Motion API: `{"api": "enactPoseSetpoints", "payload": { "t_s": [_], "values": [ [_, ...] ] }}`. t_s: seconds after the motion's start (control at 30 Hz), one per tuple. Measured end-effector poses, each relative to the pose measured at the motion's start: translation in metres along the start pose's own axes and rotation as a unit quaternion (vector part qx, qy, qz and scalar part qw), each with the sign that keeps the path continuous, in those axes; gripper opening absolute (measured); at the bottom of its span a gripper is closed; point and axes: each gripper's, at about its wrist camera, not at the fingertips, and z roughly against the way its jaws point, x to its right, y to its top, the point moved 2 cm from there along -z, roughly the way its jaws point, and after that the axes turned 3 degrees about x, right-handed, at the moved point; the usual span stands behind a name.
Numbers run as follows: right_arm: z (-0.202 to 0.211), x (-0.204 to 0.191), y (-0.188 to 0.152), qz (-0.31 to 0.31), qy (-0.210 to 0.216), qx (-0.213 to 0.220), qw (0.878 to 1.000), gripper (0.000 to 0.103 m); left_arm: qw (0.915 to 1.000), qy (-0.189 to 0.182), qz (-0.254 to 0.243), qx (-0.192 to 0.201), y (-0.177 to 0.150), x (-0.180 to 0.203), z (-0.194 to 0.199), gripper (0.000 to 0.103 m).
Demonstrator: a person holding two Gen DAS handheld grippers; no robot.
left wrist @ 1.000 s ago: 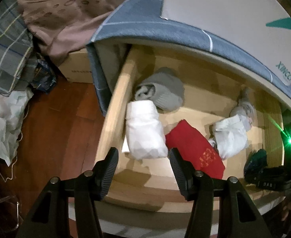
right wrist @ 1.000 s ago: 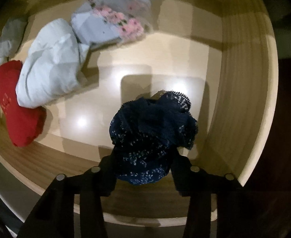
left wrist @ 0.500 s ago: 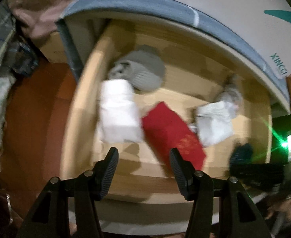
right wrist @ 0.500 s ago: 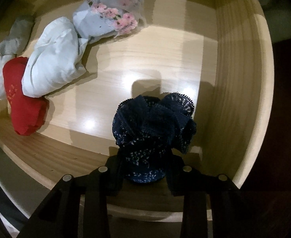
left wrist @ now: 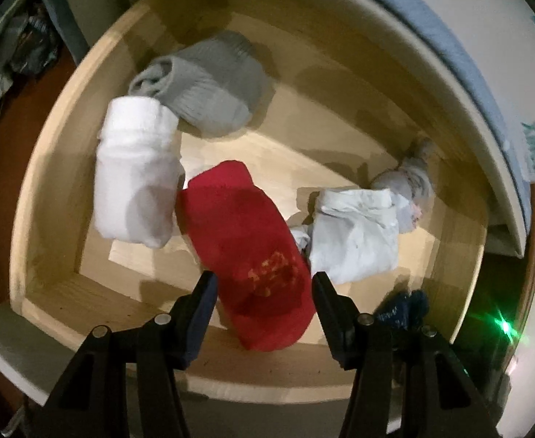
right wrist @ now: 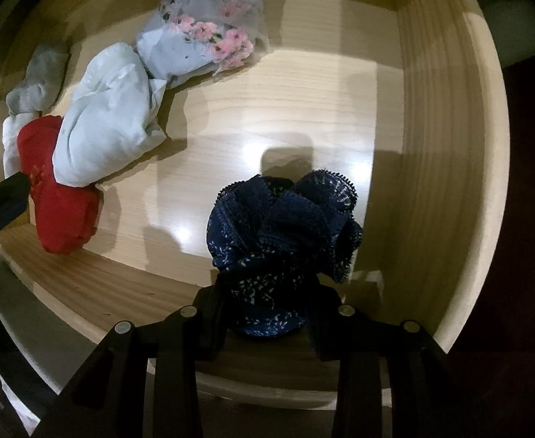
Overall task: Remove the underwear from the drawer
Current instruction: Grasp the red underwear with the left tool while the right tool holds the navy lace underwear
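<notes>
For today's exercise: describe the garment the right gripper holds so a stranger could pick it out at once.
Look into the open pale wooden drawer, toward its right-hand end. Pinched in the right gripper is a bunched navy underwear piece. Unlike its neighbours, it alone is dark, with tiny white specks and scalloped lace edging.

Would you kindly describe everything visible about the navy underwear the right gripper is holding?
The navy underwear is a bunched, dark blue piece of soft fabric with a small white floral print and scalloped lace trim along its edges. Its lower part is pinched between the fingers of the right gripper, and its upper folds bulge out above them. It hangs over the right front area of the wooden drawer, apart from the other garments. Whether it touches the drawer floor cannot be told.
</notes>
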Motion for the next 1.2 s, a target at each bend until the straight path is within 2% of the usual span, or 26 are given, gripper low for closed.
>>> {"api": "enactPoseSetpoints", "payload": {
  "t_s": [0.3,0.43,0.53,0.6,0.67,0.97,1.07,1.1,1.2],
  "values": [
    [0.004,0.006,0.000,-0.003,0.007,0.000,1.000,0.035,0.9989,0.035,-0.010,-0.029,0.005,0.007,-0.029,0.056],
    [0.003,0.006,0.001,-0.004,0.008,0.000,1.000,0.036,0.9953,0.063,-0.066,-0.032,0.007,0.016,-0.033,0.058],
    [0.003,0.006,0.001,-0.003,0.007,0.000,1.000,0.036,0.9880,0.095,-0.119,-0.025,0.006,0.022,-0.033,0.056],
    [0.003,0.006,0.001,-0.004,0.007,0.000,1.000,0.036,0.9779,0.131,-0.162,-0.015,0.005,0.027,-0.032,0.055],
    [0.003,0.005,0.001,-0.003,0.007,0.000,1.000,0.036,0.9702,0.149,-0.191,-0.015,0.005,0.030,-0.034,0.056],
    [0.004,0.005,0.002,-0.006,0.009,0.000,1.000,0.037,0.9710,0.145,-0.188,-0.024,0.011,0.031,-0.040,0.058],
    [0.004,0.004,0.002,-0.006,0.010,0.000,1.000,0.038,0.9727,0.144,-0.177,-0.041,0.008,0.033,-0.043,0.062],
    [0.004,0.004,0.002,-0.007,0.010,0.000,1.000,0.038,0.9724,0.145,-0.177,-0.047,0.007,0.023,-0.042,0.062],
    [0.004,0.004,0.004,-0.010,0.014,0.001,1.000,0.038,0.9666,0.162,-0.191,-0.054,0.006,0.026,-0.046,0.061]
  ]
}}
